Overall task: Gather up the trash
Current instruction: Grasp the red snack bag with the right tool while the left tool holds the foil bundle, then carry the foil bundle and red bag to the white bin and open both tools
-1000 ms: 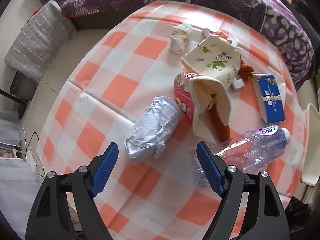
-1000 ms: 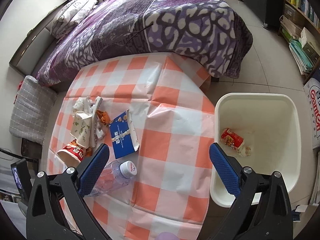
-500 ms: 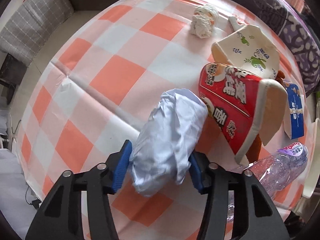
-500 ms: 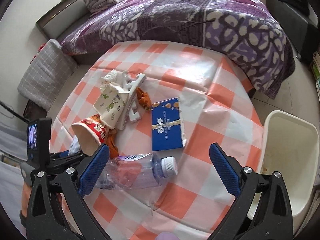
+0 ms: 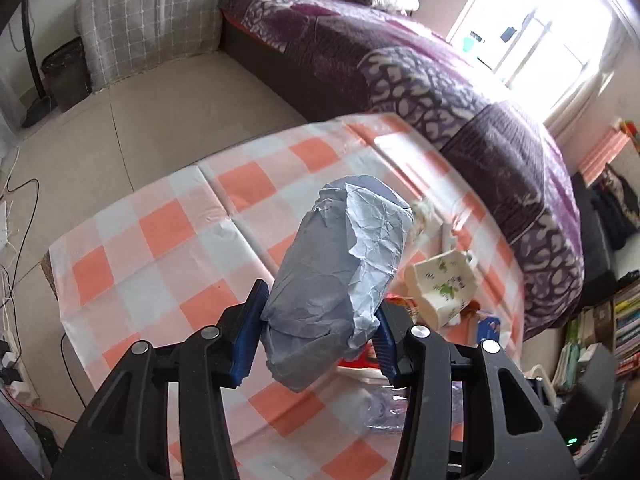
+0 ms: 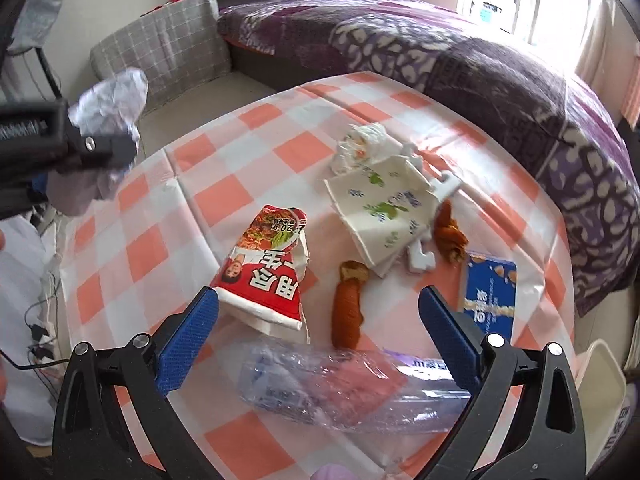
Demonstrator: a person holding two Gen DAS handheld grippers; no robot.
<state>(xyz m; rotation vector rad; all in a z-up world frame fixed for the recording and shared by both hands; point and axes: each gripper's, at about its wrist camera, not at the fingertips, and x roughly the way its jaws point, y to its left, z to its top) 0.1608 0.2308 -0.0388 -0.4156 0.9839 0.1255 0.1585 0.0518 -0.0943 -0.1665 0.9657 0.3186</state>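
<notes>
My left gripper (image 5: 316,336) is shut on a crumpled grey-blue paper wad (image 5: 340,276) and holds it above the checked table (image 5: 160,248). It also shows at the left of the right wrist view (image 6: 108,108). My right gripper (image 6: 318,334) is open and empty, low over a crushed clear plastic bottle (image 6: 344,384). Beyond it lie a red noodle cup (image 6: 268,272), a cream paper cup (image 6: 380,212), a blue box (image 6: 488,292), a white tissue wad (image 6: 360,148) and brown food scraps (image 6: 348,304).
A white bin's rim (image 6: 600,376) shows at the table's right side. A purple bed (image 6: 480,52) lies behind the table and a grey cushion (image 6: 172,48) to the left. Cables (image 5: 16,208) lie on the floor.
My left gripper closed on the paper wad and lifted it off the table. My right gripper moved left and down from the bin side to over the bottle.
</notes>
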